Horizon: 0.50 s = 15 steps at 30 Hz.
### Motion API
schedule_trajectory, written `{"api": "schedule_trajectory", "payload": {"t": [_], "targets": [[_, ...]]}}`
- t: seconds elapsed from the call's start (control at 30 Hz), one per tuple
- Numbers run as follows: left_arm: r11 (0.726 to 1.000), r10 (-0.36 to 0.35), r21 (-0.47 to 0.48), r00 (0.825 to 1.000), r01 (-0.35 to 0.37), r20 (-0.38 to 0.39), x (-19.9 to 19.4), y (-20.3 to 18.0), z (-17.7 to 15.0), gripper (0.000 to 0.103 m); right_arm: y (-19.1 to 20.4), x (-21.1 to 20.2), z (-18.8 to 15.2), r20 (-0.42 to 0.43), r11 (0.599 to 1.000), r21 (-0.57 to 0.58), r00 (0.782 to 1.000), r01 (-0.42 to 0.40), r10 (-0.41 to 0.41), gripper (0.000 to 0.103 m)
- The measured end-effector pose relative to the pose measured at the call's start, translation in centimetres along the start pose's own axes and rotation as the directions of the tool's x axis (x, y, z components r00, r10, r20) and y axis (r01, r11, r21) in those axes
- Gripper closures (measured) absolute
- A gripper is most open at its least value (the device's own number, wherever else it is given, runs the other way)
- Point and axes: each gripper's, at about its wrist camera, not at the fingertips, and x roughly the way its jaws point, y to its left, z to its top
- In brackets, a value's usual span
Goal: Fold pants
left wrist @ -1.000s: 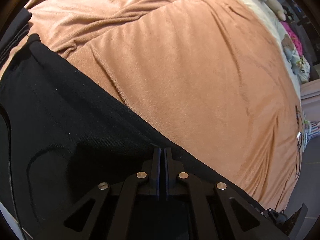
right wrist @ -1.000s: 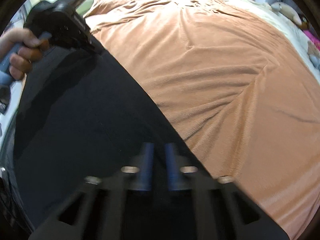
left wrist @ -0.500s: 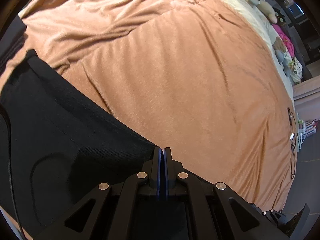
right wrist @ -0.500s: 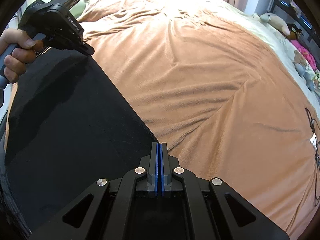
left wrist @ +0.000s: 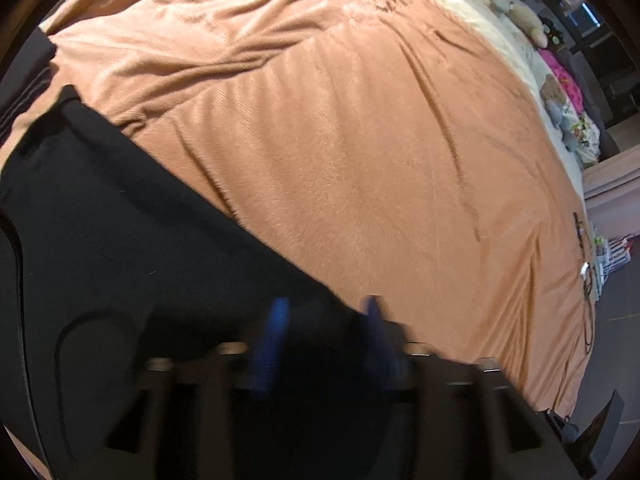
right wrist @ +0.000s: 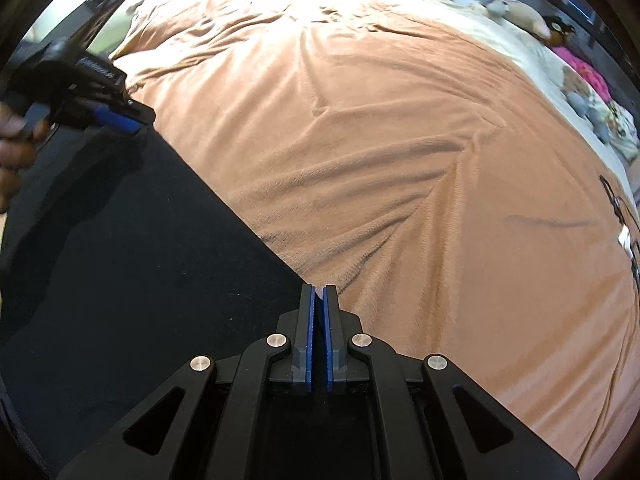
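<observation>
The left gripper [left wrist: 324,320] is opening: its two blue-padded fingers [left wrist: 276,320] stand apart, blurred with motion, and the black cloth of the pants [left wrist: 120,248] lies between them with the pads no longer pressing it. The right gripper [right wrist: 319,300] is clamped nearly closed, its blue pads pinching a thin dark edge of the same pants right at the boundary where black cloth meets the blanket.

In the right wrist view the pants spread as a broad, flat black panel across the lower left, with one long straight diagonal edge running up to the left gripper, which a person's hand [right wrist: 16,148] holds at the far corner. In the left wrist view a curved seam, perhaps a pocket line, shows faintly in the dark fabric.

The pants look matte and smooth, lying flat on a bed covered by a tan blanket [right wrist: 400,160], which is plush, short-napped and rumpled into soft ridges. Stuffed toys [right wrist: 516,12] sit along the far edge of the bed.

This appears to be the end of one fold: the cloth has been laid down, and the left side is being let go. Next, the right fingers probably need to release too, then both need a fresh hold for another fold.
</observation>
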Motion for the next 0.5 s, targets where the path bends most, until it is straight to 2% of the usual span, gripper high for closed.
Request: {"api": "schedule_trajectory", "payload": {"t": [0.03, 0.33, 0.37, 0.4, 0.43, 0.47, 0.5], "targets": [[1.0, -0.003, 0.007, 1.0, 0.003, 0.012, -0.5, 0.3, -0.3, 0.039, -0.1, -0.4, -0.1, 0.0, 1.0, 0.015, 1.0, 0.002, -0.002, 0.102], [0.998, -0.057, 0.007, 0.993, 0.057, 0.102, -5.8, 4.8, -2.6, 0.039, -0.6, -5.9, -2.8, 0.04, 0.992, 0.124, 0.999, -0.026, 0.021, 0.099], [0.998, -0.061, 0.005, 0.992, 0.06, 0.111, -6.3, 5.2, -2.9, 0.039, -0.5, -6.5, -3.3, 0.048, 0.991, 0.132, 0.999, -0.033, 0.026, 0.093], [0.998, -0.064, 0.002, 0.991, 0.065, 0.121, -7.0, 6.0, -3.3, 0.039, -0.5, -7.0, -3.9, 0.057, 0.989, 0.144, 0.998, -0.033, 0.025, 0.08], [0.998, -0.069, -0.002, 0.989, 0.069, 0.13, -7.5, 6.5, -3.6, 0.039, -0.4, -7.6, -4.4, 0.064, 0.988, 0.152, 0.998, -0.029, 0.019, 0.071], [0.998, -0.068, -0.005, 0.987, 0.07, 0.147, -8.0, 7.1, -4.0, 0.039, -0.3, -8.2, -4.9, 0.08, 0.986, 0.165, 0.997, -0.023, 0.01, 0.055], [0.998, -0.059, -0.002, 0.986, 0.06, 0.157, -8.1, 7.1, -4.2, 0.038, -0.2, -8.8, -5.5, 0.099, 0.984, 0.177, 0.995, -0.022, 0.005, 0.05]]}}
